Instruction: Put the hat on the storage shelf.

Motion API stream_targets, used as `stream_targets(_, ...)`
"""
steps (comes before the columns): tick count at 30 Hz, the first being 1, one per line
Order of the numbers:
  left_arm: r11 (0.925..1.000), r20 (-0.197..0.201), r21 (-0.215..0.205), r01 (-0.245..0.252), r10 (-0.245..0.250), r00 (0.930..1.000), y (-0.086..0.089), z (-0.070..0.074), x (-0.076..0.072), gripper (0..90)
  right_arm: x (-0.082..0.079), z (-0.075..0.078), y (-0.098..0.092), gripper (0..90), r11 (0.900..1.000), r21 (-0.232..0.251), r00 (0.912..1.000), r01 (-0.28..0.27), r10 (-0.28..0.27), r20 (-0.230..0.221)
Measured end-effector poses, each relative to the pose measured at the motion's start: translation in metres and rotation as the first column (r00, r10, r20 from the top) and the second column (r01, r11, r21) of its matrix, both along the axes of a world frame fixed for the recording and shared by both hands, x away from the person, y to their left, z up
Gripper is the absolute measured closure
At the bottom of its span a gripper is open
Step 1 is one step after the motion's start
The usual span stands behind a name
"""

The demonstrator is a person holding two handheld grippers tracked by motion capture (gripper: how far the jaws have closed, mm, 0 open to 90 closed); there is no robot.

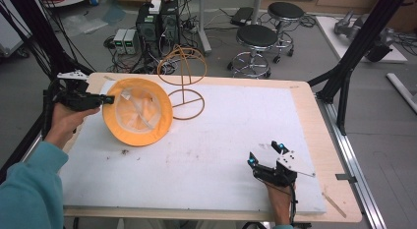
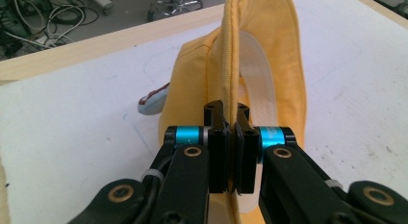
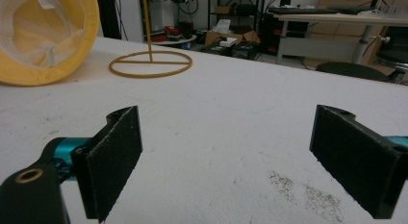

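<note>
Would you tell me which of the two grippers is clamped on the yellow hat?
The left gripper: it pinches the hat brim, while the right gripper stands open.

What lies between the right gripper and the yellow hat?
Nothing but bare white table cover between the right gripper and the yellow hat, as the high view shows.
</note>
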State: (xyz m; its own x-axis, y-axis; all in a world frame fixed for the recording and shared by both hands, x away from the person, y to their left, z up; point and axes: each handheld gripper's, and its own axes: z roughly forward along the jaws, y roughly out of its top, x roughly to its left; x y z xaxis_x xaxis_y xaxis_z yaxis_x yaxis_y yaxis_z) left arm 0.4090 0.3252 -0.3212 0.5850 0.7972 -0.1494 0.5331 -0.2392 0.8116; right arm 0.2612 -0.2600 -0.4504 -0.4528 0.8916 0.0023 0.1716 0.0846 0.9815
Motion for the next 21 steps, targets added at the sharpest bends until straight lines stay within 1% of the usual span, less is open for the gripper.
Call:
stream_targets(1, 1.0, 0.0, -0.003, -0.004, 0.004, 1.0, 0.001, 0.0, 0.0, 86.7, 0.0, 0.0, 0.0, 10.1, 1.0, 0.0, 1.0, 0.0, 0.0, 0.0)
stream_targets(5, 0.9999, 0.011, 0.012, -0.012, 0.012, 0.9999, 0.004, 0.006, -0.002, 86.7, 0.0, 0.0, 0.0, 10.1, 1.0, -0.001, 1.0, 0.0, 0.0, -0.001)
stream_targets(7, 0.9998, 0.023, 0.013, -0.012, 0.011, 0.9997, 0.004, 0.011, -0.003, 86.7, 0.0, 0.0, 0.0, 10.1, 1.0, -0.004, 1.0, -0.001, 0.001, 0.001)
stream_targets(9, 0.9996, 0.038, 0.025, -0.01, 0.009, 0.9993, 0.004, 0.017, -0.004, 86.7, 0.0, 0.0, 0.0, 10.1, 1.0, -0.005, 1.0, 0.0, 0.0, 0.001)
stream_targets(10, 0.9996, 0.038, 0.025, -0.01, 0.009, 0.9993, 0.004, 0.017, -0.004, 86.7, 0.0, 0.0, 0.0, 10.1, 1.0, -0.005, 1.0, 0.0, 0.0, 0.001)
stream_targets(14, 0.9992, 0.054, 0.038, -0.015, 0.013, 0.9985, 0.004, 0.025, -0.006, 86.7, 0.0, 0.0, 0.0, 10.1, 1.0, -0.006, 1.0, 0.0, 0.0, 0.003)
stream_targets(16, 0.9979, 0.067, 0.063, -0.017, 0.013, 0.9977, 0.003, 0.028, -0.007, 86.7, 0.0, 0.0, 0.0, 10.0, 1.0, -0.006, 1.0, 0.0, 0.0, 0.003)
stream_targets(18, 0.9973, 0.074, 0.072, -0.014, 0.009, 0.9972, 0.003, 0.031, -0.007, 86.7, 0.0, 0.0, 0.0, 10.1, 1.0, -0.006, 1.0, -0.001, 0.001, 0.002)
stream_targets(20, 0.9956, 0.085, 0.092, -0.021, 0.013, 0.9963, 0.002, 0.033, -0.008, 86.7, 0.0, 0.0, 0.0, 10.1, 1.0, -0.006, 1.0, 0.0, 0.0, 0.003)
stream_targets(21, 0.9956, 0.085, 0.092, -0.021, 0.013, 0.9963, 0.002, 0.033, -0.008, 86.7, 0.0, 0.0, 0.0, 10.1, 1.0, -0.006, 1.0, 0.0, 0.0, 0.003)
